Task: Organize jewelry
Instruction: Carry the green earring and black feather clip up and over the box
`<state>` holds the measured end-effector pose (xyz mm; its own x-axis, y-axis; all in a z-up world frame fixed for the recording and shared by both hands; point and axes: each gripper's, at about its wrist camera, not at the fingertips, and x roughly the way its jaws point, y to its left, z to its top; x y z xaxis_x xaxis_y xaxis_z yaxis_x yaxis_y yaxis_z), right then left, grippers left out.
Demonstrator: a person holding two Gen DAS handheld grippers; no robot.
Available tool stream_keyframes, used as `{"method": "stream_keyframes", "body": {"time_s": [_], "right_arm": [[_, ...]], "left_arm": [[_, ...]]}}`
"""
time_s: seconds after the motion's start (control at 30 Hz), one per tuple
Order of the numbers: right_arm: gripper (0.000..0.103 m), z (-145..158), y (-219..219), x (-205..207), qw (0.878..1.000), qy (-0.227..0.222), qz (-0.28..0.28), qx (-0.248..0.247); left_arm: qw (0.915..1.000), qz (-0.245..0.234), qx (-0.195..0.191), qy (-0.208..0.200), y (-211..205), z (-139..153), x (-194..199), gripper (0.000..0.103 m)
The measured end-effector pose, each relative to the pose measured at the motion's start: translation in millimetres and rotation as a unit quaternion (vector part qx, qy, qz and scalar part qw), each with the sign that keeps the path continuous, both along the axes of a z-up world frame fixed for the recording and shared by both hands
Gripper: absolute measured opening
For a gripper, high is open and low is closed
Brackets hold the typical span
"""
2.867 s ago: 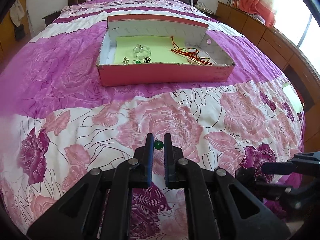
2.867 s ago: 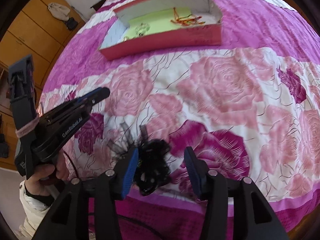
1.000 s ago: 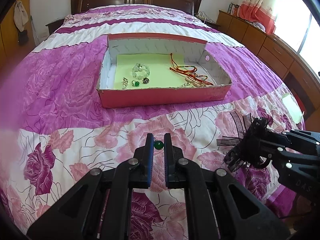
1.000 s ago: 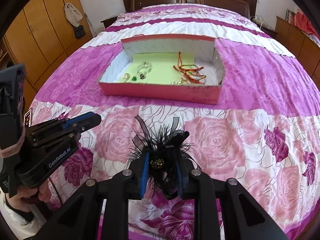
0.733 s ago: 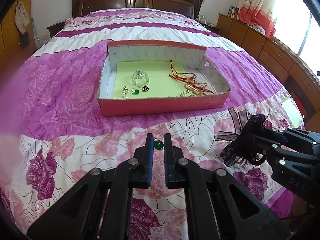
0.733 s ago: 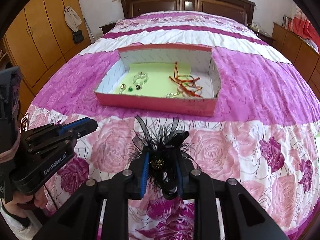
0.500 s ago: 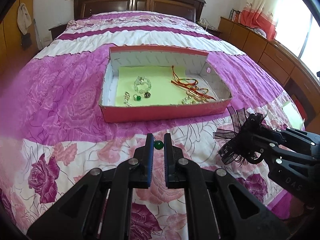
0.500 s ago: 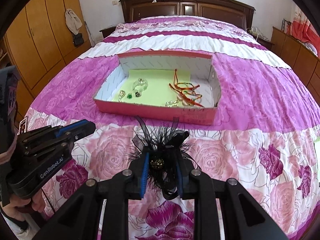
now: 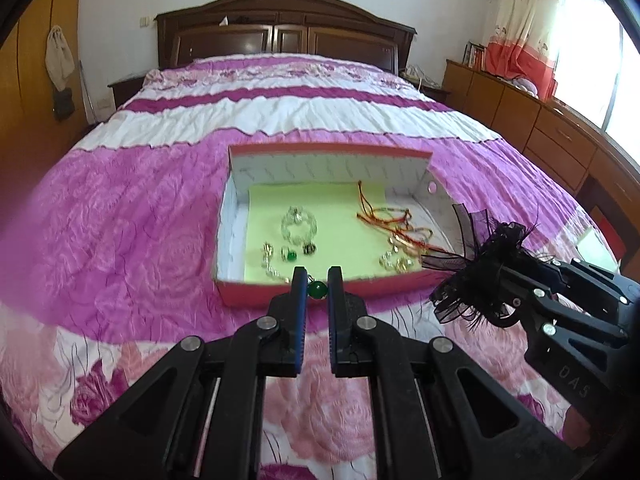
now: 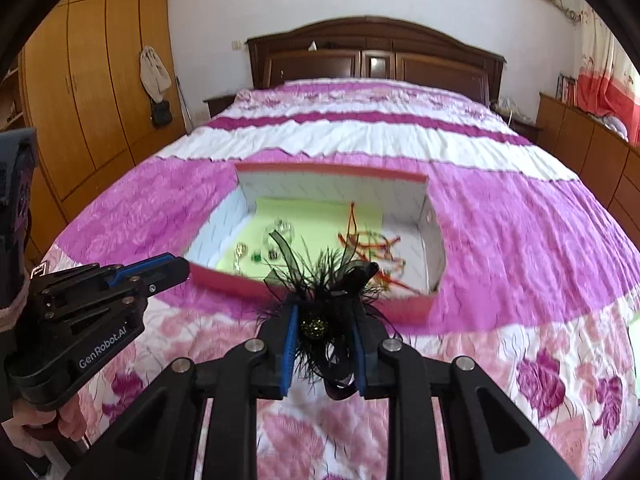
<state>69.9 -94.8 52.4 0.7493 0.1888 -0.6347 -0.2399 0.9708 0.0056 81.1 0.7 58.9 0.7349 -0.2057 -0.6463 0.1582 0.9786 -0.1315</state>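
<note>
In your left wrist view, the left tongs (image 9: pixel 317 280) pinch a small round green bead (image 9: pixel 317 290) just before the shallow red cardboard box (image 9: pixel 280 298) on the bed — bracelets and red cords lie inside.

In your right wrist view, the right tongs (image 10: pixel 325 320) clamp a black feathered hair clip (image 10: pixel 324 300) near the box's front wall.

Floral pink bedspread (image 9: pixel 120 216), dark wooden headboard (image 9: pixel 280 36), wooden wardrobe (image 10: pixel 88 92), low dresser (image 9: pixel 552 136), red-trimmed curtain (image 9: pixel 524 28)
</note>
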Motion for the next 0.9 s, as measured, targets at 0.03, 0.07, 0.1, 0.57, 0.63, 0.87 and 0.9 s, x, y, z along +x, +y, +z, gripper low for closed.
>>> {"method": "stream_keyframes", "body": {"time_s": [0.03,0.07,0.1,0.57,0.63,0.87,0.9], "right_arm": [[0.025,-0.1,0.0,1.9,1.0,-0.005,0.001,0.001],[0.025,-0.2,0.7,3.6,1.0,-0.012,0.003,0.003],[0.025,-0.2,1.6,5.5,1.0,-0.02,0.004,0.004],[0.025,-9.6,10.6,41.0,0.994,-0.107,0.004,0.01],[0.025,-12.2,9.6,46.5,0.993,-0.12,0.003,0.012],[0.025,-28.7,7.8,72.6,0.992,-0.121,-0.013,0.016],[0.025,-31.7,6.9,76.0,0.993,-0.119,-0.015,0.017]], "left_arm": [[1.0,0.001,0.0,-0.004,0.2,0.0,2.5,0.001],[1.0,0.002,-0.001,-0.007,0.1,0.1,5.3,0.001],[0.9999,0.003,-0.002,-0.011,0.0,0.1,8.0,0.001],[0.9966,0.034,0.001,-0.076,0.8,-10.8,44.4,0.001],[0.9957,0.04,0.002,-0.083,0.9,-15.0,49.5,0.001],[0.9928,0.062,0.016,-0.101,-0.4,-30.4,64.7,0.001],[0.9924,0.066,0.018,-0.103,-0.7,-33.2,67.2,0.001]]}}
